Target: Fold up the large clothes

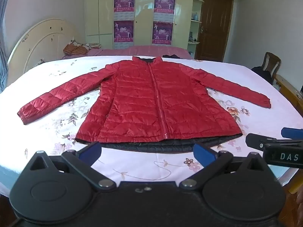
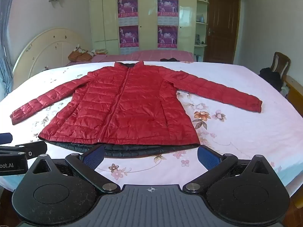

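Observation:
A red quilted jacket lies flat and zipped on the floral bed sheet, both sleeves spread out to the sides, its dark lining showing along the hem. It also shows in the right wrist view. My left gripper is open and empty, hovering just short of the hem. My right gripper is open and empty, also just short of the hem. The right gripper shows at the right edge of the left wrist view.
The bed's cream headboard is at the far left. A pink blanket and folded cloth lie beyond the jacket. A wardrobe with posters, a brown door and a chair stand behind.

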`<state>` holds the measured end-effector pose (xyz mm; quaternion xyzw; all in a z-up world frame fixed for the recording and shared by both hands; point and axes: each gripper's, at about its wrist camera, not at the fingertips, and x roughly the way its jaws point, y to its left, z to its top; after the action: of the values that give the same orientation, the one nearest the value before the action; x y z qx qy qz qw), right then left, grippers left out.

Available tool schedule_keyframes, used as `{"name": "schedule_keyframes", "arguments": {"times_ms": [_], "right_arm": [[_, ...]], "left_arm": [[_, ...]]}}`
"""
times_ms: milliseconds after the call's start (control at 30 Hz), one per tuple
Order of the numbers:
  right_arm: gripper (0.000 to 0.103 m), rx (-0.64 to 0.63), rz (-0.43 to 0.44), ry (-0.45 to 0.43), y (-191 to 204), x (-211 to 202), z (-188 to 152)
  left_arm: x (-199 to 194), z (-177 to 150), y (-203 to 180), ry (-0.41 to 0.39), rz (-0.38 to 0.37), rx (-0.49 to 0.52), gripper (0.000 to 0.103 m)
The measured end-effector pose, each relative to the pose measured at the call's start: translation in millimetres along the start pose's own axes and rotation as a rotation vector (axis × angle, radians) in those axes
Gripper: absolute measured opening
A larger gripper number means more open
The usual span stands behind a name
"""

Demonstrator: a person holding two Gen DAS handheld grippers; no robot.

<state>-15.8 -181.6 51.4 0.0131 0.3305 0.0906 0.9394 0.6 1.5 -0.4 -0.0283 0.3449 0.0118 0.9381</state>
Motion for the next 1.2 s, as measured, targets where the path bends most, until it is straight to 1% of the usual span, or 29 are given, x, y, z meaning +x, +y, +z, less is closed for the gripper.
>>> {"name": "schedule_keyframes", "arguments": {"times_ms": [67,1200], "right_arm": [[0.103,-0.001,0.0,0.002,0.0,0.6,0.5],[0.103,-0.003,-0.002,0.005,3.8,0.8,2.1]], "left_arm": [[-0.3,-0.9,-1.6,-0.01,0.015,0.018,0.103],[0.8,6.1,1.4,-0.014,0.009,0.013,0.103]]}}
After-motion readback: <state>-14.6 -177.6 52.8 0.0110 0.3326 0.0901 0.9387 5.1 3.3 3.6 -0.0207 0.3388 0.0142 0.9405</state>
